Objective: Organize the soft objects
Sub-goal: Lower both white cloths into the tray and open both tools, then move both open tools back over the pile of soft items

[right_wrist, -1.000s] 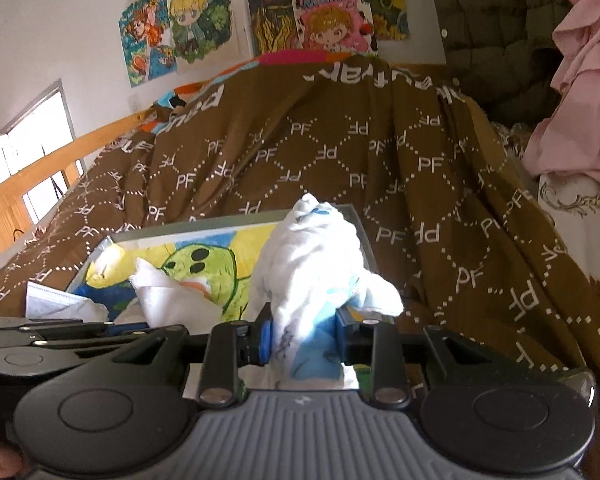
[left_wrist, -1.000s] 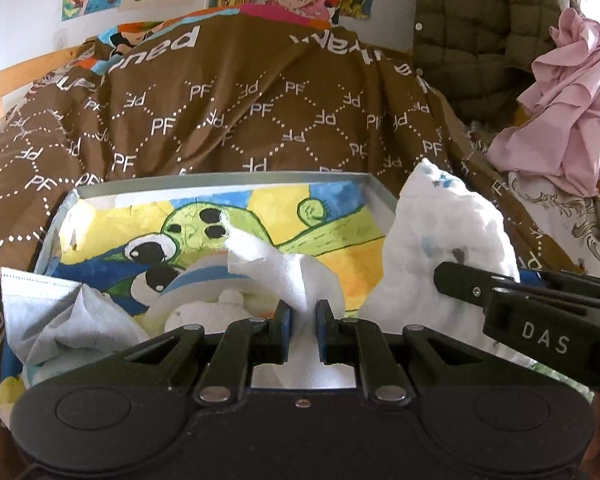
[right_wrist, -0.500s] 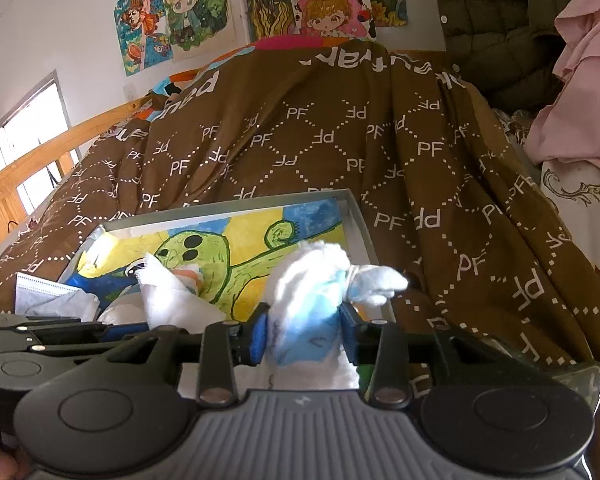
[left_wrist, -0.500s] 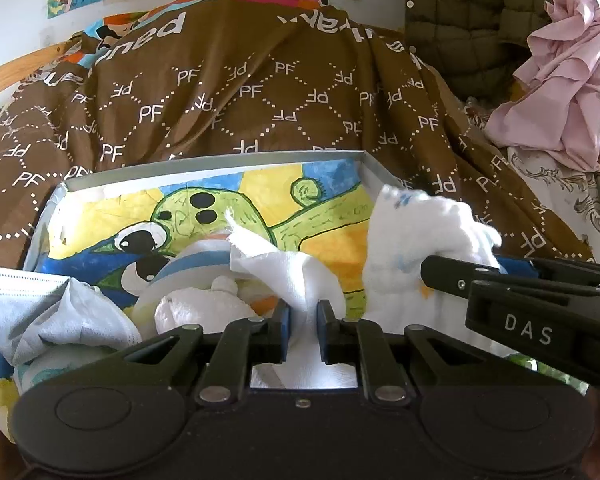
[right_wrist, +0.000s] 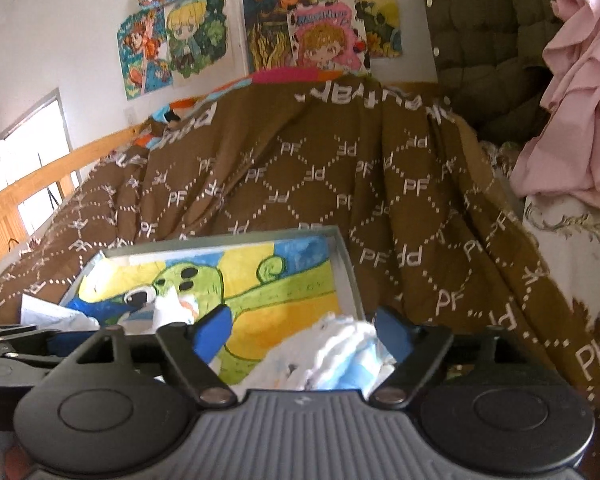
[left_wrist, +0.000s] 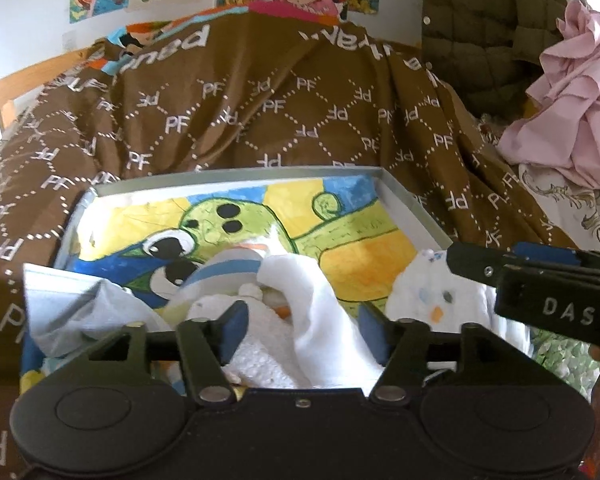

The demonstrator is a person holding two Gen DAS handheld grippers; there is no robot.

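A shallow grey box (left_wrist: 236,178) with a painted green cartoon lining lies on the brown bedspread. My left gripper (left_wrist: 302,322) is open over the box's near edge, with a plain white cloth (left_wrist: 324,300) lying loose between its fingers. A striped soft item (left_wrist: 230,266) and a face mask (left_wrist: 72,304) lie beside it. My right gripper (right_wrist: 302,330) is open, and a white cloth with blue print (right_wrist: 340,350) lies between its fingers at the box's near right corner; the same cloth shows in the left wrist view (left_wrist: 436,300).
The brown "PF" bedspread (left_wrist: 260,112) surrounds the box (right_wrist: 346,258). A pink garment (left_wrist: 576,92) and an olive quilted jacket (left_wrist: 480,20) hang at the right. A wooden bed rail (right_wrist: 40,184) runs along the left. Posters (right_wrist: 260,20) cover the wall.
Both grippers lowered their cloths into the box and opened. The white cloth and the blue-printed cloth now lie loose between the spread fingers.
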